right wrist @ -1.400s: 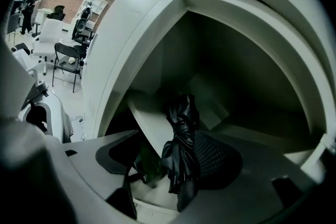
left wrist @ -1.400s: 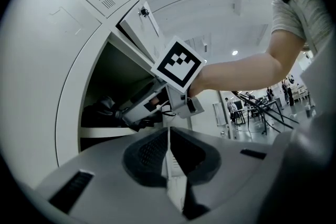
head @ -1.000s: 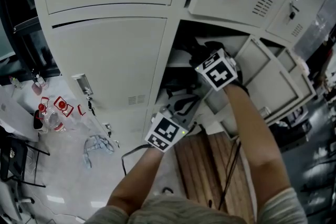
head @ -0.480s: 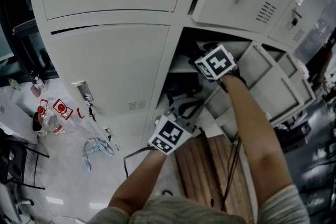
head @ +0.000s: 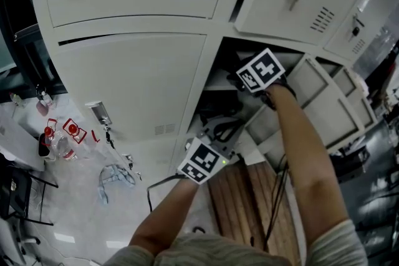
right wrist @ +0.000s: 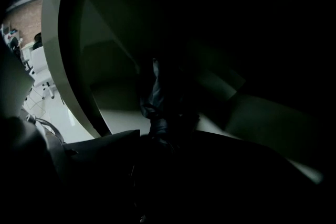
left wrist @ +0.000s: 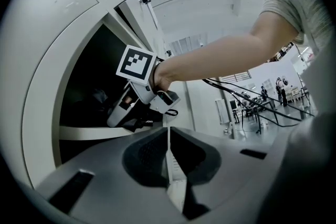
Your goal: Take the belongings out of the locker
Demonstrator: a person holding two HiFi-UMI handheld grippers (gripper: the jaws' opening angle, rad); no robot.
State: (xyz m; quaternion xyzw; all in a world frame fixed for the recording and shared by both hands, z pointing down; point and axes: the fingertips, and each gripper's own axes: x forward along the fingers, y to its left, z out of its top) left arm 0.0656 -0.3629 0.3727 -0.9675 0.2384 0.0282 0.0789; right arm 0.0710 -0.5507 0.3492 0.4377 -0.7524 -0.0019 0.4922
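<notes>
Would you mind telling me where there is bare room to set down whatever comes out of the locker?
The pale floor below the bottles and cloth is bare. The wooden boards by the left gripper are partly free, though cables cross them. The locker opening is crowded with the right gripper and dark things.

Left gripper: pale grey shell, white cube with black square marker, green light, black cable toward 7 o'clock. Right gripper: matching cube. Grey short sleeves, 6 o'clock.

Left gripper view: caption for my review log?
Shut left gripper faces the open locker as the right gripper reaches inside.
</notes>
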